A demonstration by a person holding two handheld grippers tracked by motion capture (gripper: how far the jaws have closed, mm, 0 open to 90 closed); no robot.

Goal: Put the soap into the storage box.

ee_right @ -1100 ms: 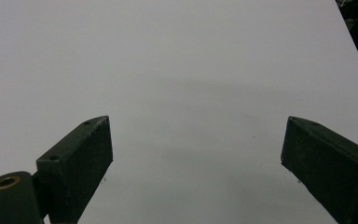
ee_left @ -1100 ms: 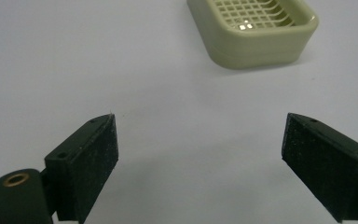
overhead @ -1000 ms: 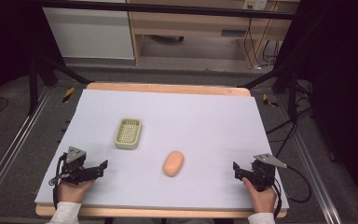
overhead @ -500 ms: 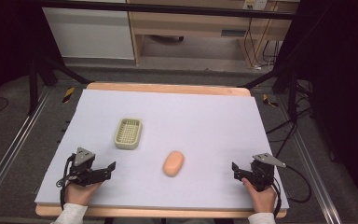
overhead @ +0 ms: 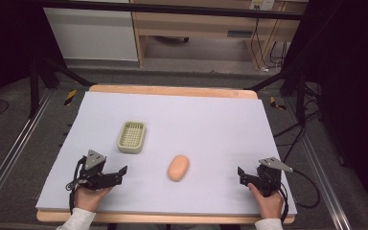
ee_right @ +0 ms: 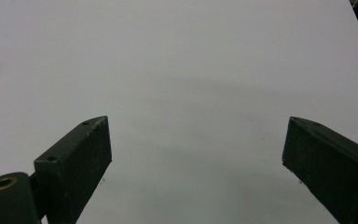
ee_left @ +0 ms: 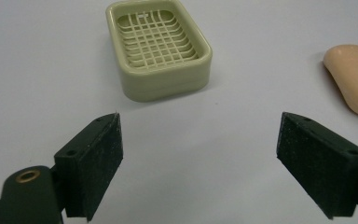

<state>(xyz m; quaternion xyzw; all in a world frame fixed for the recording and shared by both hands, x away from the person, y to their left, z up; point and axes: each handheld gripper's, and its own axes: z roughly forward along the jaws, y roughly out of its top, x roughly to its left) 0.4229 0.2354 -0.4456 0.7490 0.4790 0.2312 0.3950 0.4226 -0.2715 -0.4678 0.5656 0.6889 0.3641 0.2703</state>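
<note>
At the lower left of the high view the left gripper [overhead: 106, 177] sits low over the table [overhead: 211, 120], held in a hand, its jaws spread wide with nothing between them; the left gripper view confirms the gap, bare white surface lying between the two black pads. Up and to the right of it, left of the frame's centre, stands a pale green soap dish [overhead: 132, 136], a small rectangular tray with a slotted grid floor and a raised rounded rim; it looks like stiff, light plastic, likely to skate on the smooth sheet if nudged, and best taken across its short sides at the rim. Near the centre of the high view, slightly lower, lies a peach-coloured soap bar [overhead: 178, 167], well apart from the dish and lying on its broad face. It appears as a rounded oval, probably firm but slick, with no flat edges, so I would judge the safest hold to be across its narrower width at the middle, pads square to the sides, since a grip near a tapered end could squirt it out. At the lower right the right gripper [overhead: 252, 178], also hand-held, has its jaws apart and empty, facing blank table in the right gripper view.
</note>
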